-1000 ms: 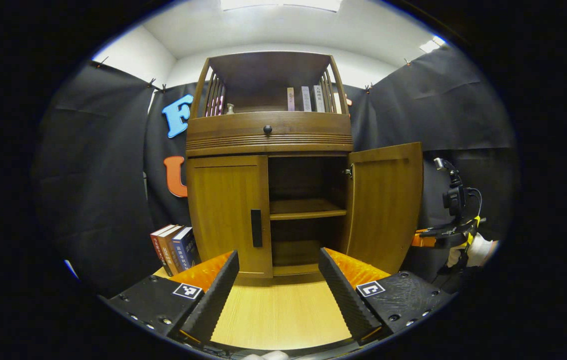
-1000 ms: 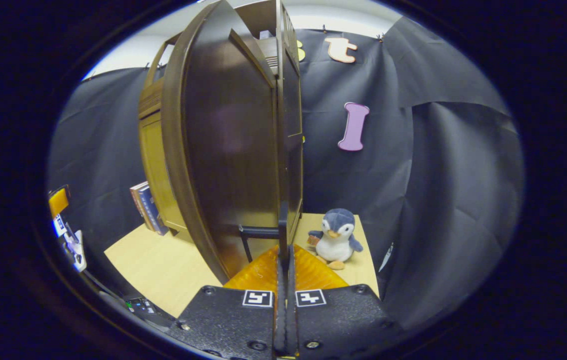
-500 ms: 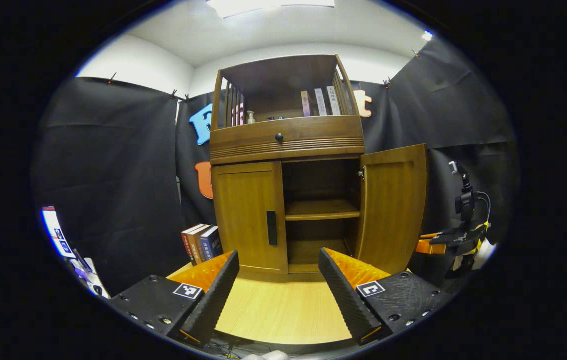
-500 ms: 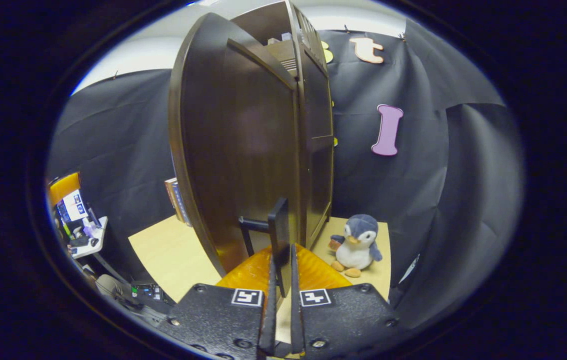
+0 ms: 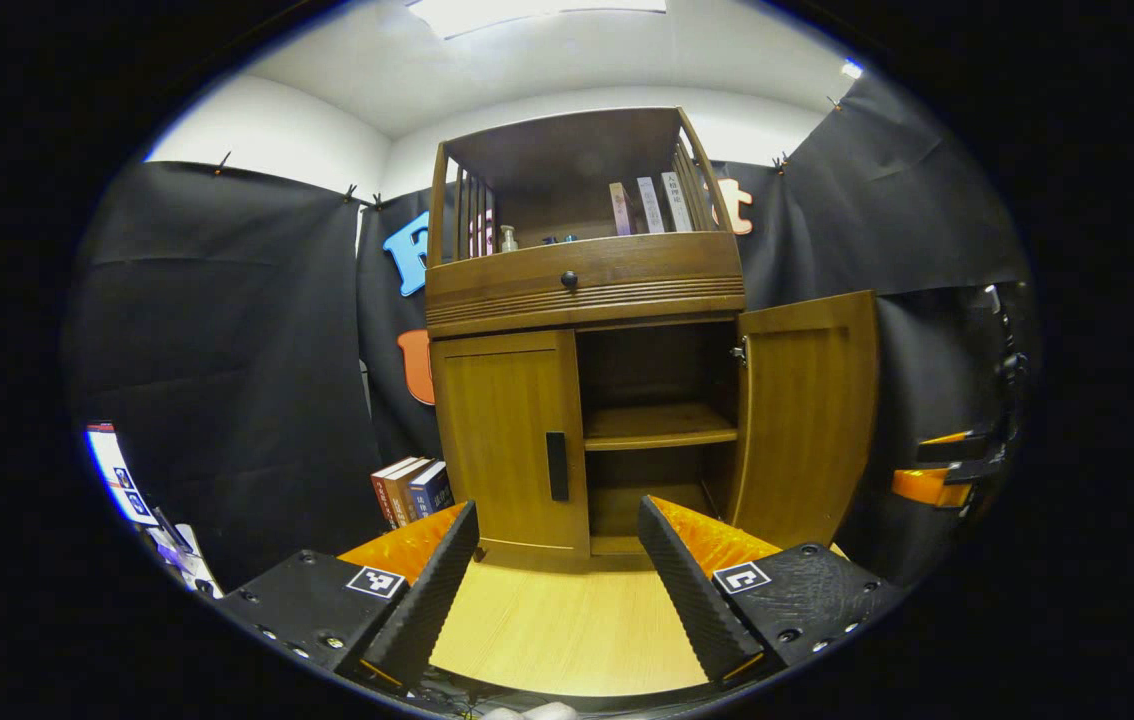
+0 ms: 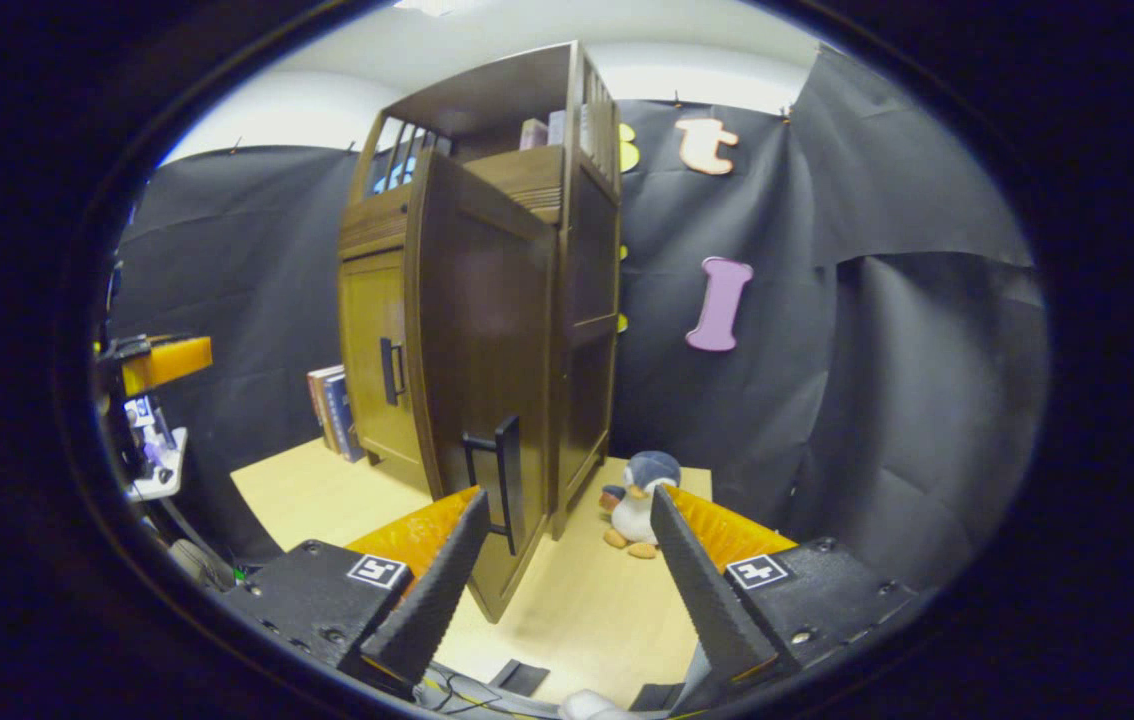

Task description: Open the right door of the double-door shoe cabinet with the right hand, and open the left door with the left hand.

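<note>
Your right gripper (image 6: 567, 560) hangs with jaws wide, apart from the right door (image 6: 482, 370), which stands swung out with its handle (image 6: 505, 480) just ahead. Your left gripper (image 5: 557, 560), jaws wide too, faces the shut left door (image 5: 512, 440) across bare worktop (image 5: 567, 630), its handle (image 5: 556, 466) at the inner edge.

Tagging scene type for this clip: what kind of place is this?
Likely a staged data-collection booth, not a home: black cloth walls surround a wooden shoe cabinet standing on a light tabletop, with a plush penguin as a prop.

Bright ceiling light (image 5: 537, 12), dim cabinet interior (image 5: 657, 370), sharp focus, strong fisheye edge bending
</note>
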The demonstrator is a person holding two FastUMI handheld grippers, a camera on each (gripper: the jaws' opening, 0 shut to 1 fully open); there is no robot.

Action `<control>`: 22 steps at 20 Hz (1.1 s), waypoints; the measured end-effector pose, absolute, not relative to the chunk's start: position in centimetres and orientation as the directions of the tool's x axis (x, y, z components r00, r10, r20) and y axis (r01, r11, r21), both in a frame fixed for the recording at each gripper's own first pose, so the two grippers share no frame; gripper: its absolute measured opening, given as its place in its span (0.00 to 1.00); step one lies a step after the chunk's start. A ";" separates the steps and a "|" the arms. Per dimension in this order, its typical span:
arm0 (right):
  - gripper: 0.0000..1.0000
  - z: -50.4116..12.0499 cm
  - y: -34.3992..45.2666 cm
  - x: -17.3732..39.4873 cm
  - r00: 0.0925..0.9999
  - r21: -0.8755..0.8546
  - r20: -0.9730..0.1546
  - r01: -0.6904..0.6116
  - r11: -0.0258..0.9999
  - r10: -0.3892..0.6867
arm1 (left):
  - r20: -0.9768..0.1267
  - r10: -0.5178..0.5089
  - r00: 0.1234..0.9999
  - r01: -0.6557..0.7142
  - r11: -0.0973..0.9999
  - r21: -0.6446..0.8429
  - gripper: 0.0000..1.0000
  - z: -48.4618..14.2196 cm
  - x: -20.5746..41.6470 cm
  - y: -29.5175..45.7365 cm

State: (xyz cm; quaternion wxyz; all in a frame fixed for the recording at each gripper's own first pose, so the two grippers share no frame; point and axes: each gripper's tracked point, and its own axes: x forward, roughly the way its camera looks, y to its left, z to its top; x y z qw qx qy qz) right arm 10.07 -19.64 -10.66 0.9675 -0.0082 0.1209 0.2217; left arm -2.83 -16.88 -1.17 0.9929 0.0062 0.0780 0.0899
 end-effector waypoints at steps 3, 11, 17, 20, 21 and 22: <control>1.00 -8.9 -18.7 8.7 0.906 0.073 -0.216 -0.356 0.932 0.364 | -0.135 0.171 0.976 -0.167 0.985 0.042 0.96 -1.5 -0.5 -15.0; 1.00 -3.6 -9.9 7.3 0.973 0.130 -0.113 -0.187 0.974 0.202 | -0.133 0.060 0.989 -0.060 0.998 0.002 0.96 -4.5 6.9 -9.2; 1.00 -4.5 -3.0 5.3 0.983 0.077 -0.139 -0.106 0.991 0.116 | -0.152 -0.070 0.986 0.063 0.997 -0.054 0.96 -9.0 14.1 -8.1; 1.00 -5.4 -1.3 4.9 0.981 0.057 -0.182 -0.061 0.996 0.071 | -0.150 -0.119 0.981 0.109 0.991 -0.073 0.96 -11.2 17.9 -9.2; 1.00 -5.6 -1.0 4.6 0.980 0.049 -0.192 -0.047 0.998 0.056 | -0.149 -0.129 0.980 0.119 0.990 -0.075 0.96 -11.9 19.2 -9.6; 1.00 -5.7 -0.9 4.5 0.979 0.040 -0.202 -0.031 0.999 0.038 | -0.153 -0.135 0.979 0.124 0.989 -0.081 0.96 -12.5 20.4 -9.8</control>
